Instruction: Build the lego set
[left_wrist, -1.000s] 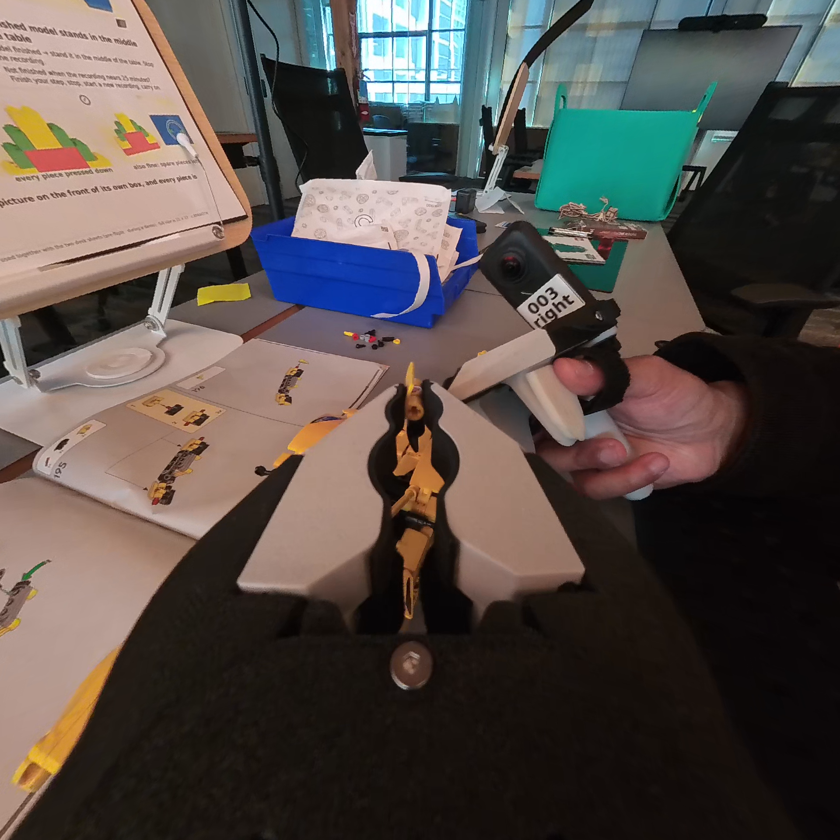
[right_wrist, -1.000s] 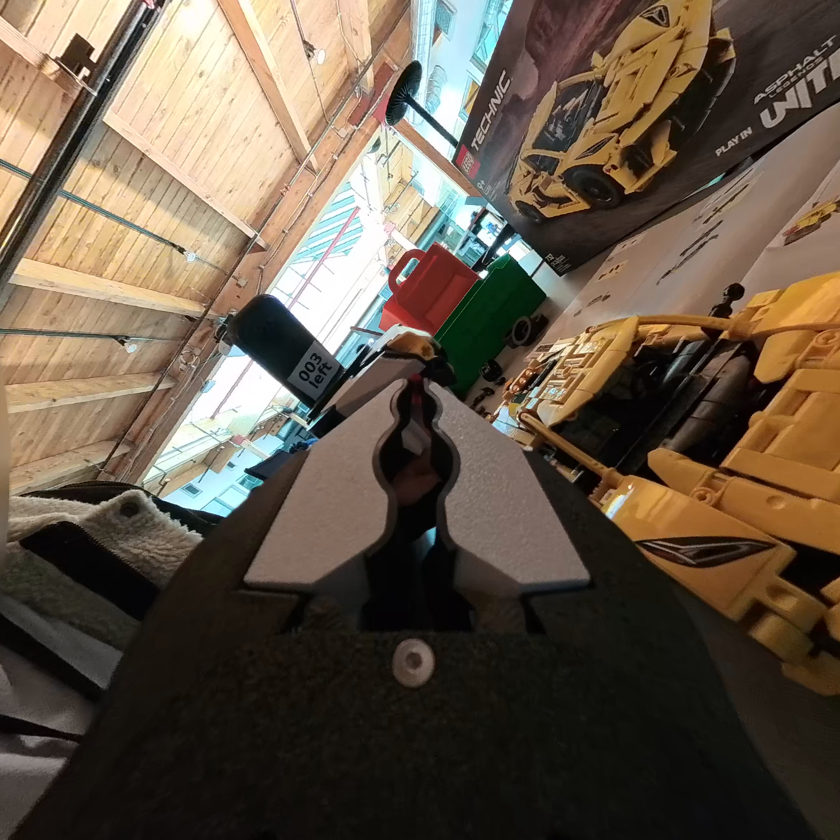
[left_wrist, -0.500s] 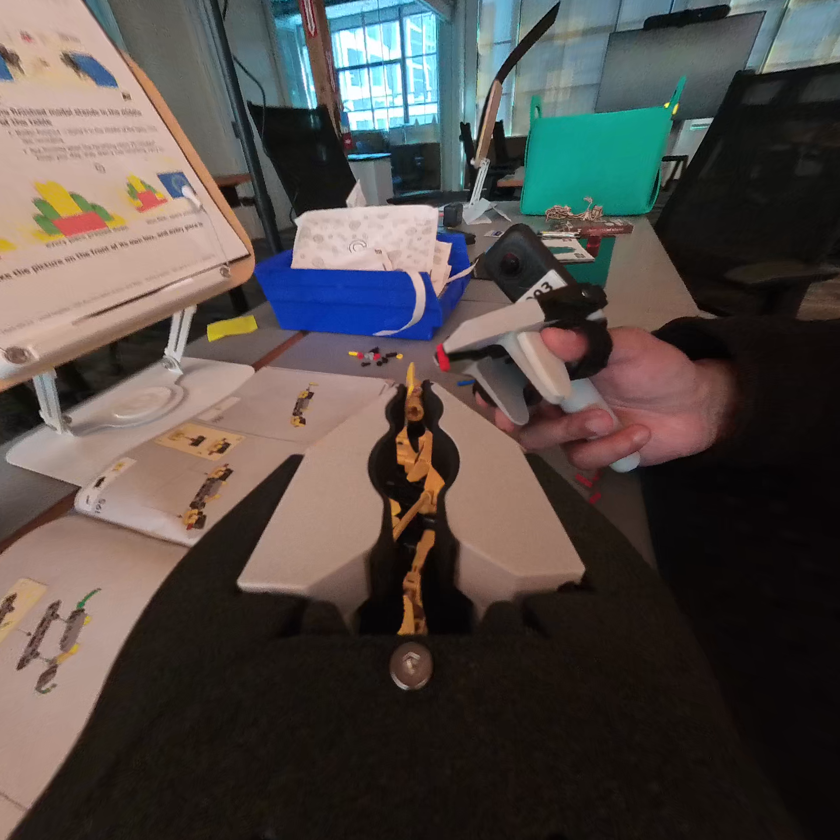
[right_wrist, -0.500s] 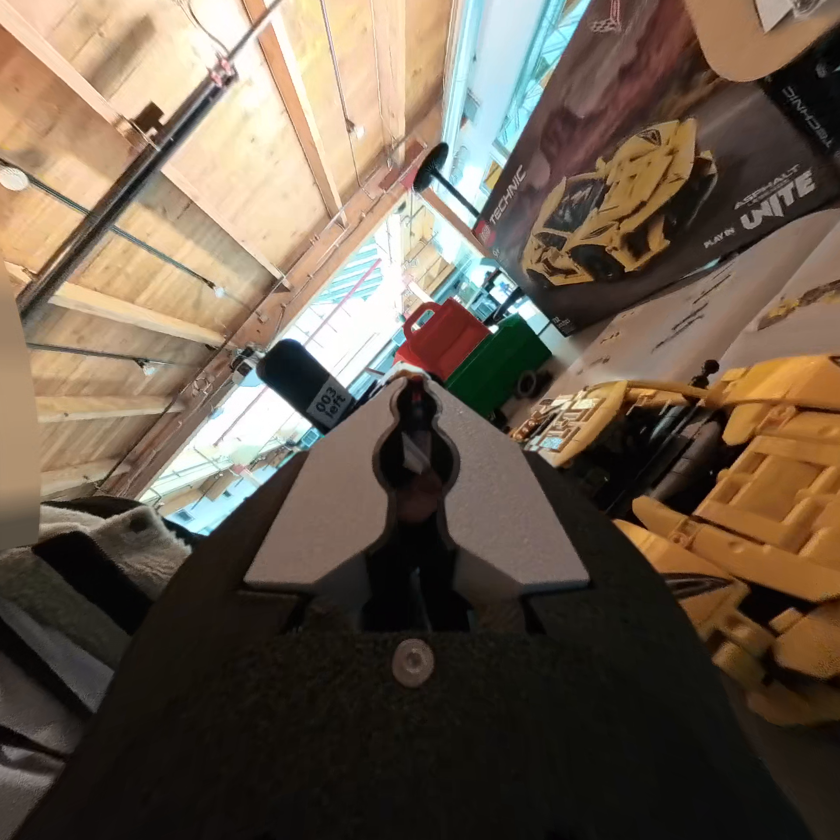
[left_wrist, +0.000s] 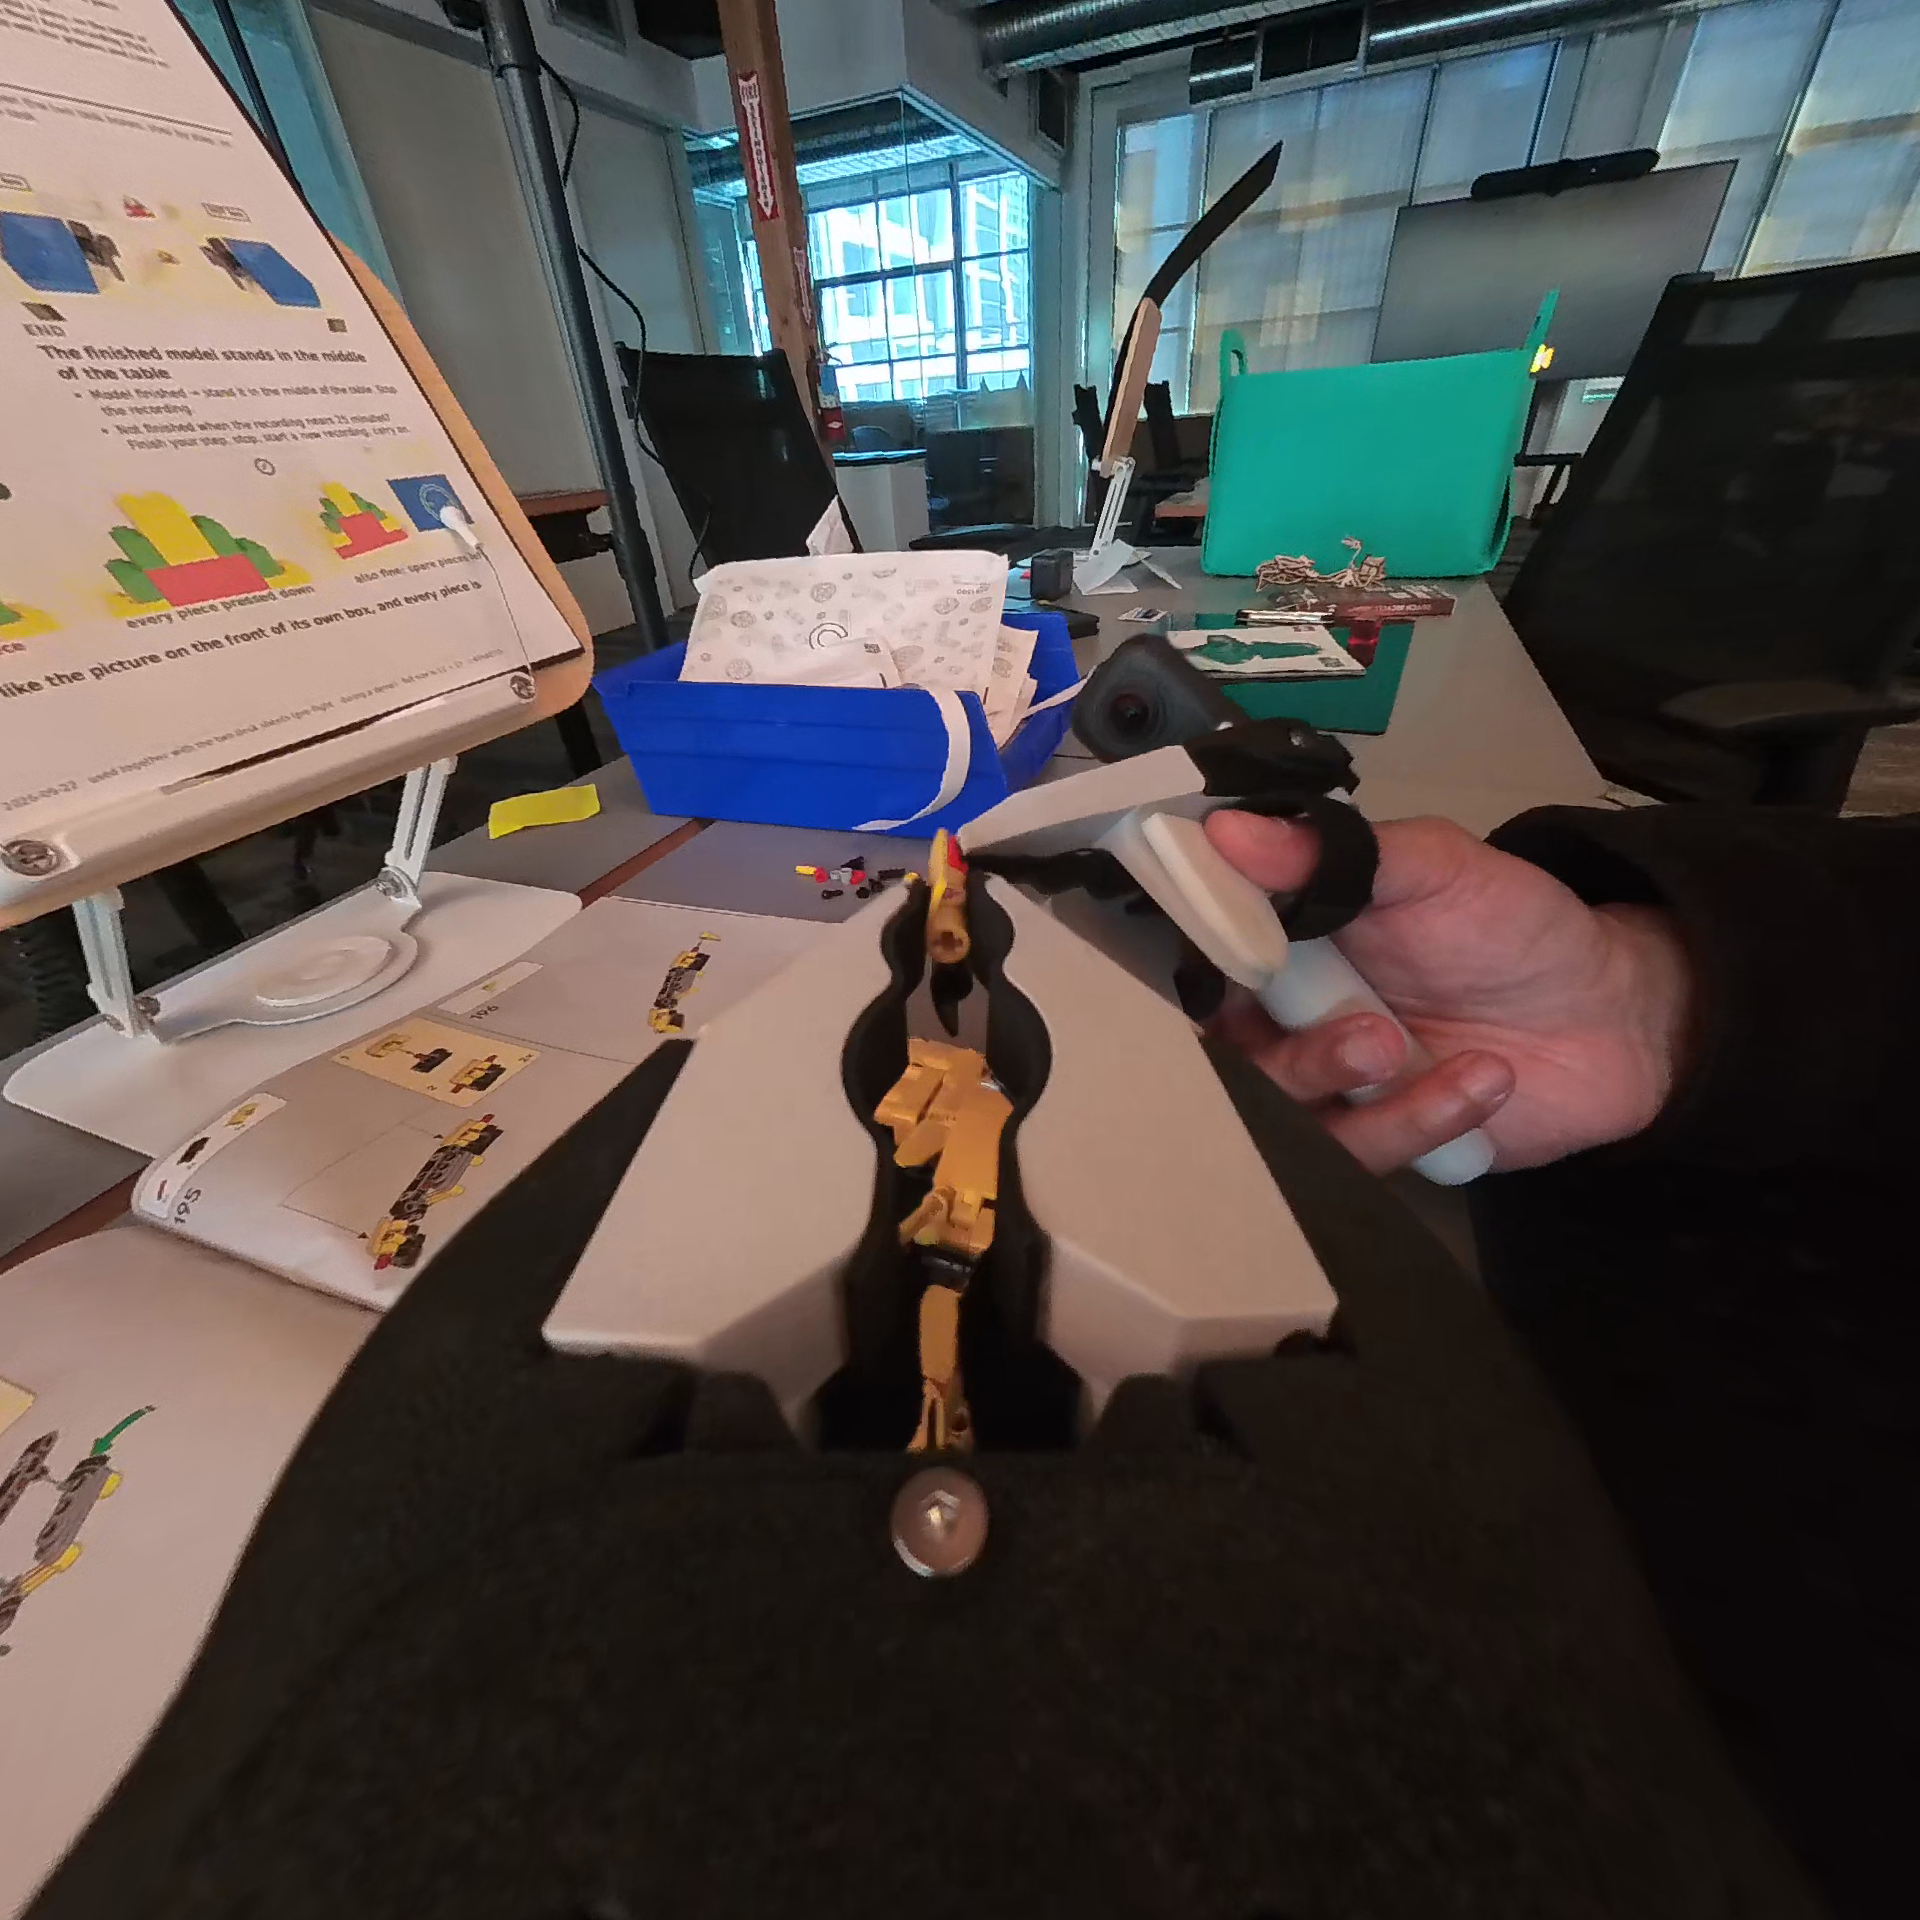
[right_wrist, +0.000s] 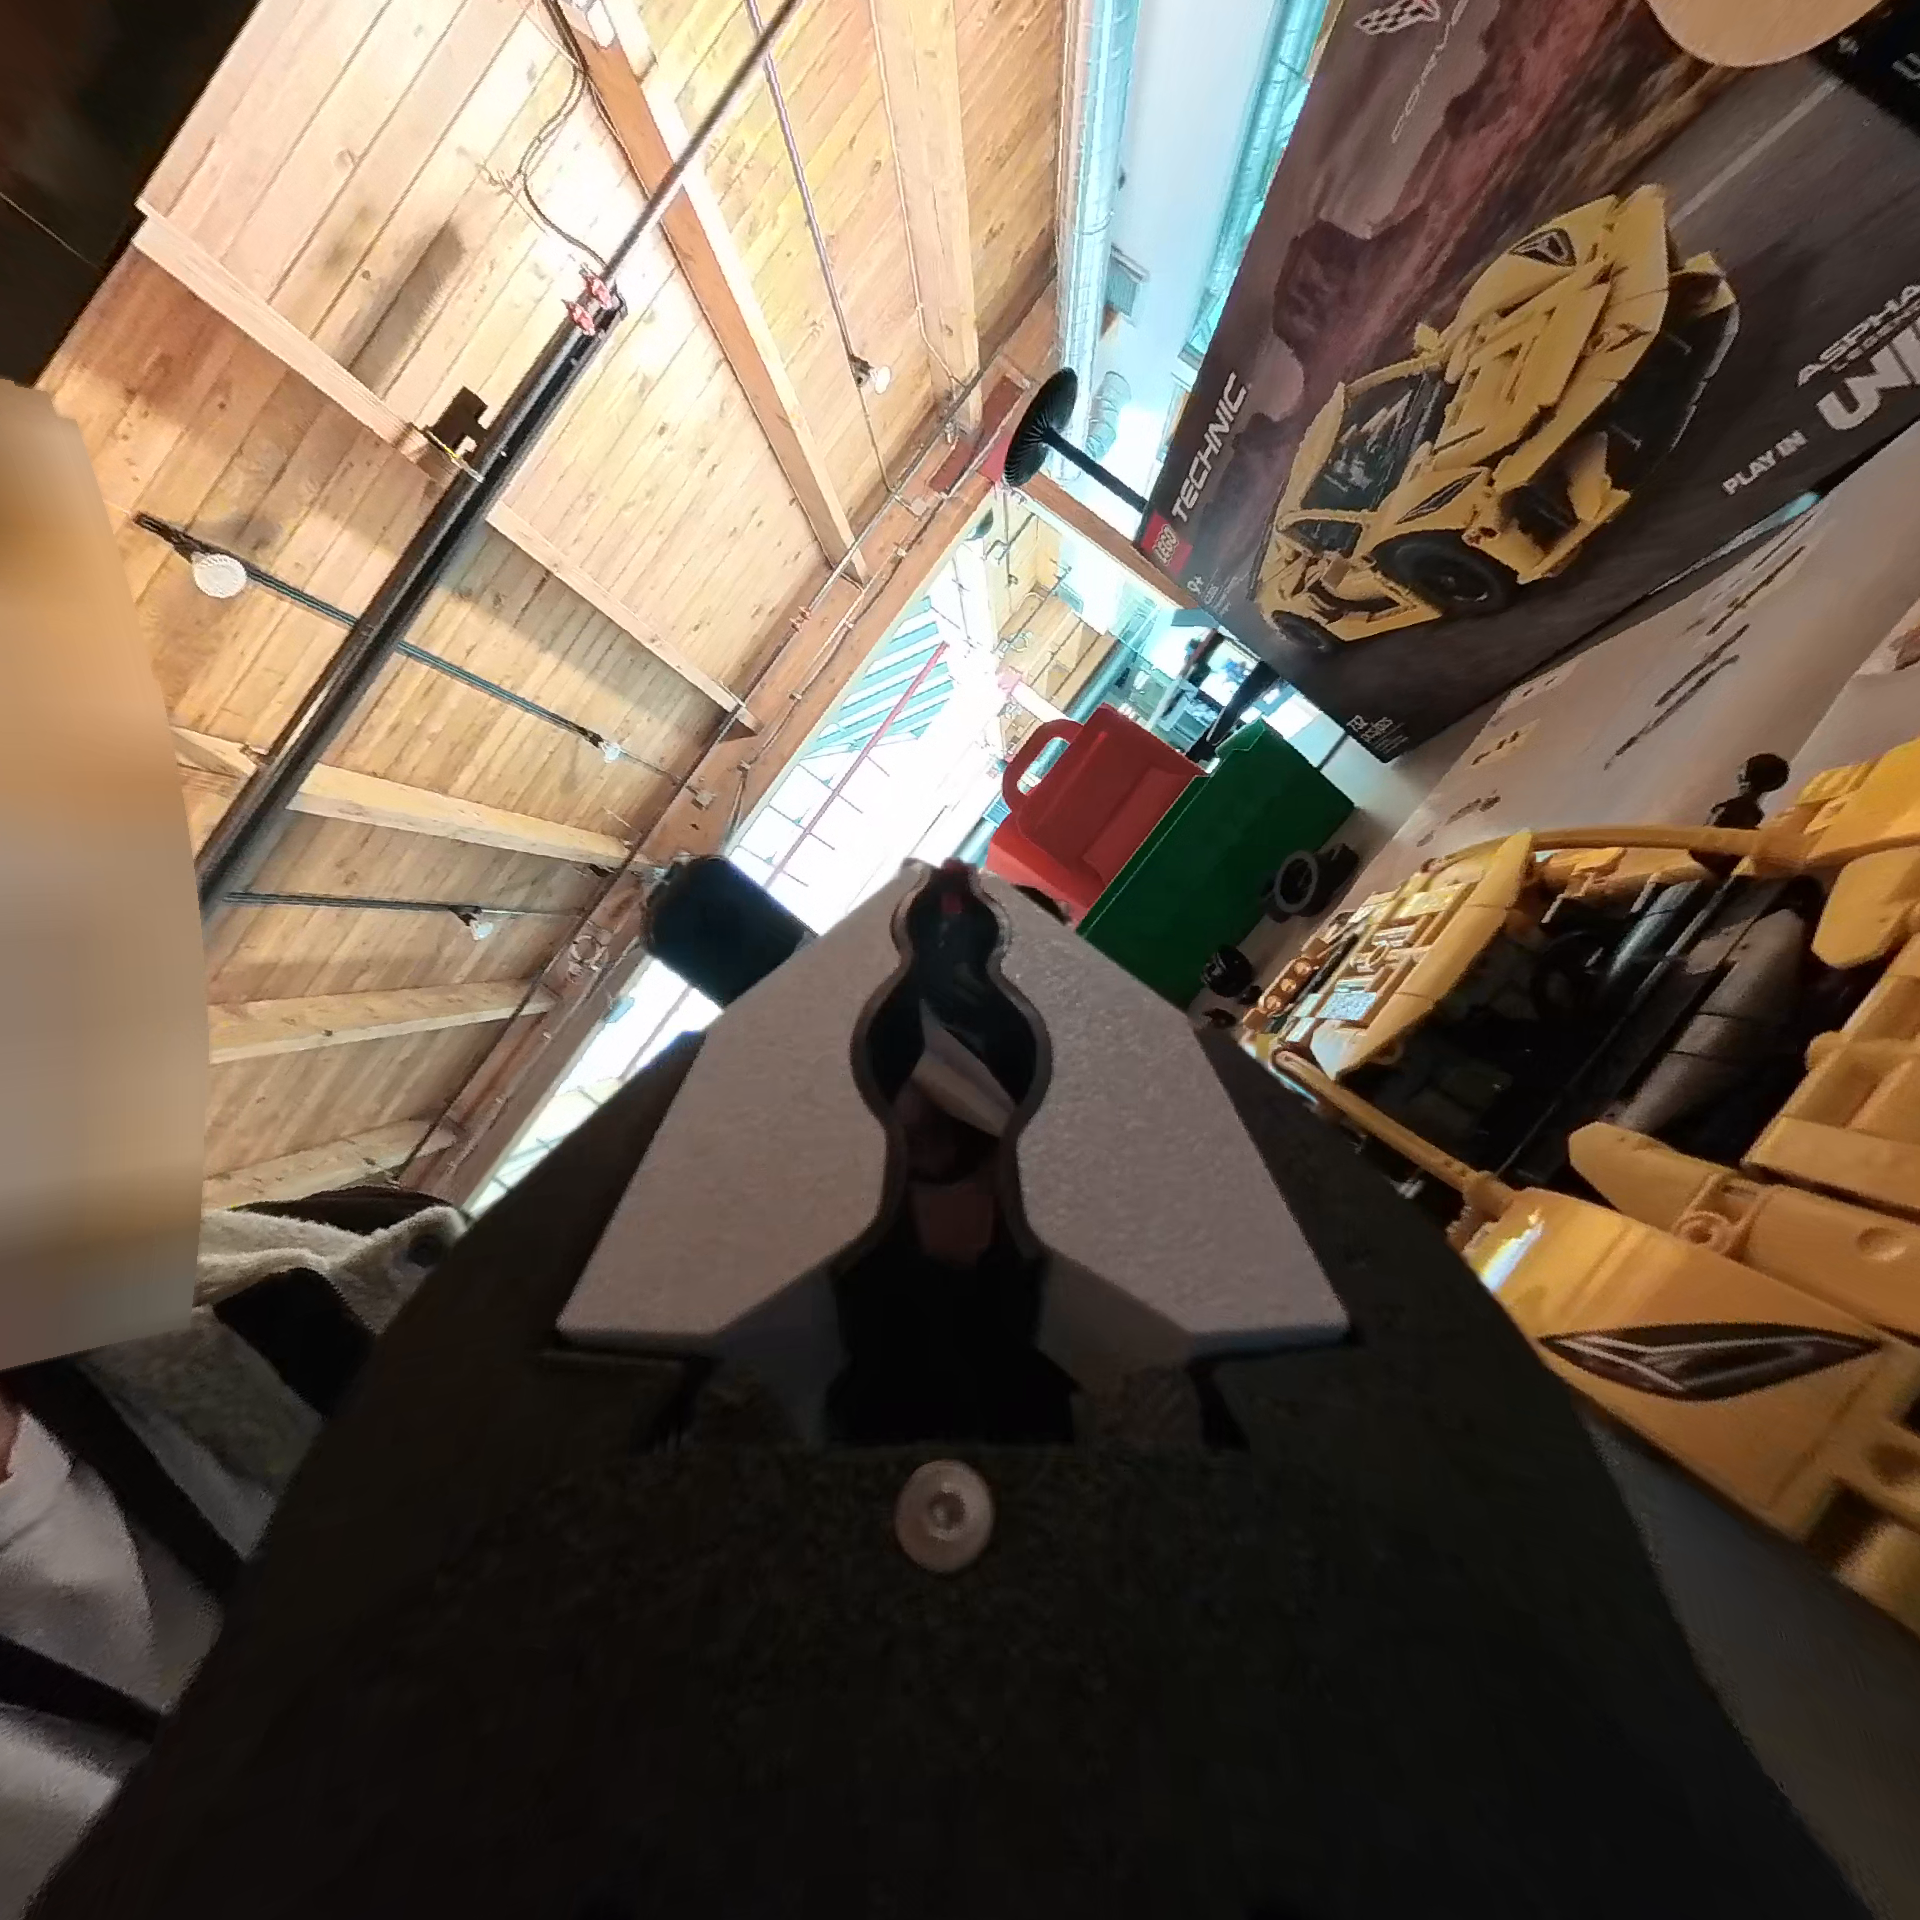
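My left gripper (left_wrist: 948, 906) is shut on a slim yellow lego sub-assembly (left_wrist: 948, 1138) that runs along the gap between its fingers and sticks out at the tip. My right gripper (right_wrist: 948, 885) is shut on a small red piece (right_wrist: 945, 900). In the left wrist view a hand holds the right gripper (left_wrist: 982, 844) from the right, and its red piece (left_wrist: 952, 858) meets the top end of the yellow sub-assembly. The partly built yellow lego car (right_wrist: 1579, 1049) lies at the right of the right wrist view.
An open instruction booklet (left_wrist: 416, 1122) lies left of my left gripper, under a sheet on a white stand (left_wrist: 260, 520). Behind are small loose pieces (left_wrist: 847, 878), a blue bin of paper bags (left_wrist: 831, 748) and a green bag (left_wrist: 1361, 457). The set's box (right_wrist: 1507, 364) stands behind the car. Less than 4 cm separates the two grippers' tips.
The right gripper has swung left and closer, bringing its red piece from apart to the tip of the yellow sub-assembly in my left gripper. Both grippers stay shut.
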